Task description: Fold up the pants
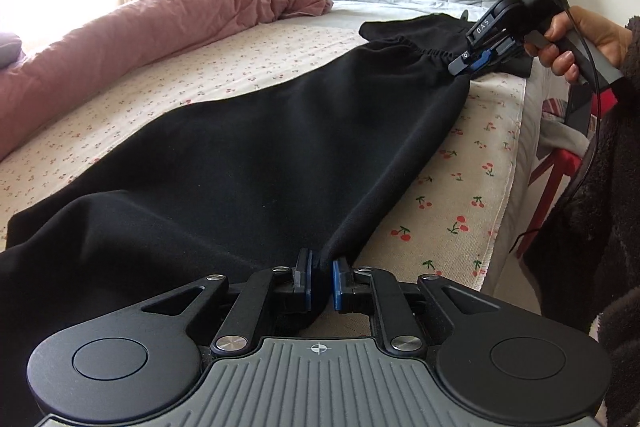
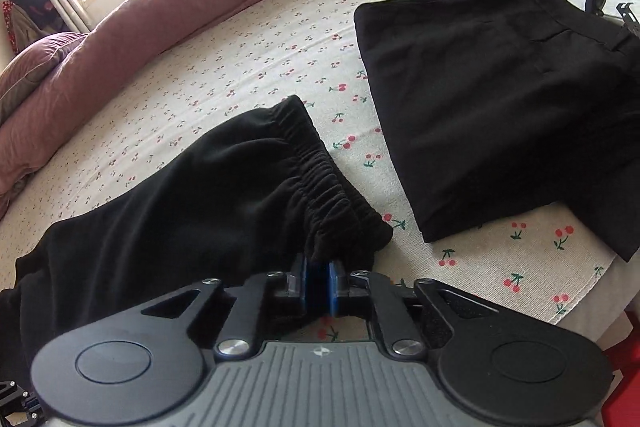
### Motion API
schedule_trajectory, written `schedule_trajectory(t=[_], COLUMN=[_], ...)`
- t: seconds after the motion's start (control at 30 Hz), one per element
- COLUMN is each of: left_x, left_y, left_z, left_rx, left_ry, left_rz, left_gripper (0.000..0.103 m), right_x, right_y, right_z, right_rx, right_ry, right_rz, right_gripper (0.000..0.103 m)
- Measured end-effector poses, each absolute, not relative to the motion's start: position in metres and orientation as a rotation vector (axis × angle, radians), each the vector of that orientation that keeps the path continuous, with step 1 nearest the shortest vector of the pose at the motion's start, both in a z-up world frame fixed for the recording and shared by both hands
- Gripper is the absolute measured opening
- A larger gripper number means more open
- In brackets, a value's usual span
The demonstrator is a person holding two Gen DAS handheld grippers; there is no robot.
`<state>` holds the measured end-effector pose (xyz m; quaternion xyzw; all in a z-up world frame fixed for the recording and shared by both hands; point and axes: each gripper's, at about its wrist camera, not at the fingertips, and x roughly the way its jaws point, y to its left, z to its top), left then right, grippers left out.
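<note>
I hold the black pants (image 1: 256, 131) stretched along the near edge of the bed (image 1: 452, 195), on the sheet with the small cherries. My left gripper (image 1: 321, 277) is pressed together on a small bunch of cloth at the leg end, and my right gripper (image 2: 318, 281) is pinching the elastic waistband (image 2: 320, 171) at its near corner. The cloth hangs a little between the two grips and is not fully flat. I think the main danger is that each grip takes only a thin edge, so if I pull the two ends apart too strongly, the fabric can slip out from one side and the pants fall in a heap. Another danger is that I catch only one layer at the leg end; I cannot tell if both are inside, and then the fold will come out crooked. Also a second folded black garment (image 2: 500, 107) lies just beside the waistband, and if I swing the waistband that way, I can drag it or mix the two. The pink duvet (image 1: 132, 31) is well apart.
</note>
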<state>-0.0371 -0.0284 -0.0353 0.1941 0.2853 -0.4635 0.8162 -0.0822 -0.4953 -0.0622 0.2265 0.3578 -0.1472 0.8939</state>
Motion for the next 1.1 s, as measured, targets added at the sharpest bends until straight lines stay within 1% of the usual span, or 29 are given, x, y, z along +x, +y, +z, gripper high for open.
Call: schedule_trajectory(t=[0.03, 0.07, 0.1, 0.17, 0.23, 0.3, 0.37, 0.53, 0.63, 0.8, 0.83, 0.87, 0.93, 0.97, 1.0, 1.07, 1.1], left_x=[-0.037, -0.036, -0.035, -0.034, -0.032, -0.025, -0.017, -0.003, 0.0, -0.01, -0.013, -0.015, -0.016, -0.015, -0.013, -0.01, -0.008], left_y=[-0.023, -0.017, -0.01, 0.003, 0.018, 0.037, 0.058, 0.118, 0.163, 0.229, 0.241, 0.251, 0.269, 0.276, 0.282, 0.289, 0.291], left_z=[-0.031, -0.026, -0.02, -0.008, 0.002, 0.009, 0.013, 0.016, 0.02, 0.021, 0.021, 0.02, 0.015, 0.013, 0.01, 0.001, -0.002], left_rx=[0.385, 0.349, 0.316, 0.275, 0.243, 0.196, 0.128, -0.005, -0.093, -0.235, -0.26, -0.288, -0.341, -0.364, -0.384, -0.424, -0.434], left_ry=[0.608, 0.605, 0.599, 0.577, 0.555, 0.571, 0.597, 0.639, 0.654, 0.636, 0.629, 0.624, 0.629, 0.637, 0.647, 0.669, 0.681], left_rz=[-0.991, -0.988, -0.969, -0.895, -0.796, -0.688, -0.575, -0.304, -0.144, 0.07, 0.097, 0.122, 0.16, 0.172, 0.177, 0.171, 0.169], left_gripper=[0.014, 0.023, 0.029, 0.057, 0.064, 0.065, 0.07, 0.072, 0.075, 0.075, 0.074, 0.071, 0.069, 0.062, 0.059, 0.049, 0.047], right_x=[-0.085, -0.089, -0.092, -0.094, -0.093, -0.088, -0.08, -0.053, -0.043, -0.032, -0.031, -0.03, -0.026, -0.024, -0.023, -0.021, -0.02], right_y=[-0.492, -0.489, -0.486, -0.481, -0.474, -0.46, -0.444, -0.388, -0.358, -0.318, -0.312, -0.307, -0.3, -0.297, -0.295, -0.29, -0.289], right_z=[-0.055, -0.048, -0.041, -0.031, -0.024, -0.021, -0.022, -0.029, -0.032, -0.036, -0.037, -0.038, -0.04, -0.042, -0.043, -0.046, -0.048], right_rx=[0.433, 0.389, 0.354, 0.326, 0.323, 0.309, 0.291, 0.224, 0.173, 0.108, 0.099, 0.09, 0.077, 0.073, 0.071, 0.073, 0.074], right_ry=[0.711, 0.672, 0.643, 0.602, 0.57, 0.558, 0.57, 0.636, 0.665, 0.701, 0.708, 0.716, 0.73, 0.738, 0.748, 0.767, 0.774], right_rz=[-0.331, -0.357, -0.373, -0.374, -0.32, -0.233, -0.138, 0.088, 0.174, 0.274, 0.288, 0.301, 0.316, 0.322, 0.33, 0.339, 0.342], right_gripper=[0.046, 0.05, 0.051, 0.052, 0.06, 0.065, 0.066, 0.066, 0.067, 0.069, 0.069, 0.069, 0.069, 0.069, 0.069, 0.069, 0.069])
